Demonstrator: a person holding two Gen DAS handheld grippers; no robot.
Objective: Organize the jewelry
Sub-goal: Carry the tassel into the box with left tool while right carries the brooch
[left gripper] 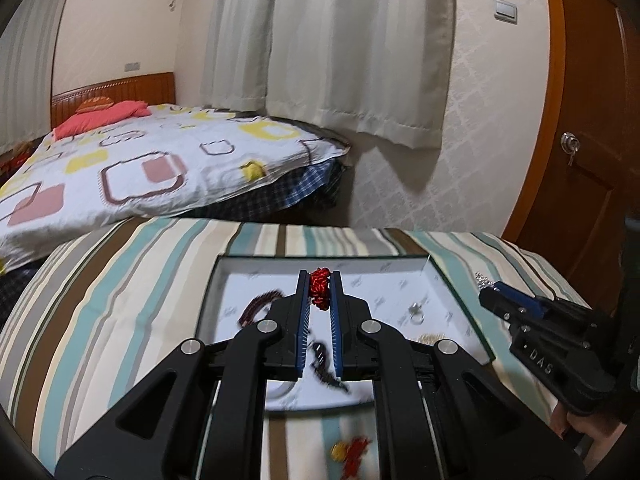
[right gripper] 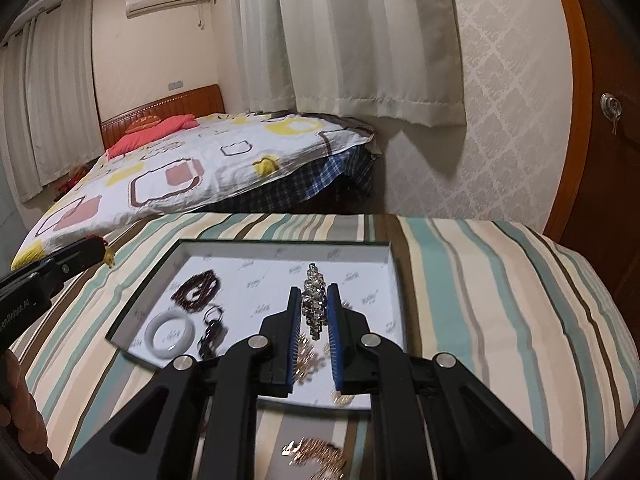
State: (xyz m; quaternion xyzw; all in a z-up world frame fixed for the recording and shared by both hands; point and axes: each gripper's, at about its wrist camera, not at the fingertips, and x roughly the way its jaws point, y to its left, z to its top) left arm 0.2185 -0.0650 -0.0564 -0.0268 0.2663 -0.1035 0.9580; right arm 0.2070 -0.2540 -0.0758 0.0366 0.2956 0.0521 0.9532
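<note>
Clamping red knotted cord [left gripper: 320, 289] and silver chain [right gripper: 314, 304], both jaws hide blurred jewelry beneath.

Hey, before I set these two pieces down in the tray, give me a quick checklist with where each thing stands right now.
1. Left gripper shut on the red knotted cord: ok.
2. Right gripper shut on the silver chain: ok.
3. Both pieces lifted clear of the tray: cannot tell, loose ends hang below, blurred.
4. Bare floor left in the tray: ok, far right part is free.
5. White bangle and dark bead strand out of the drop path: ok, they lie at the left.
6. Grippers apart from each other: ok.
</note>
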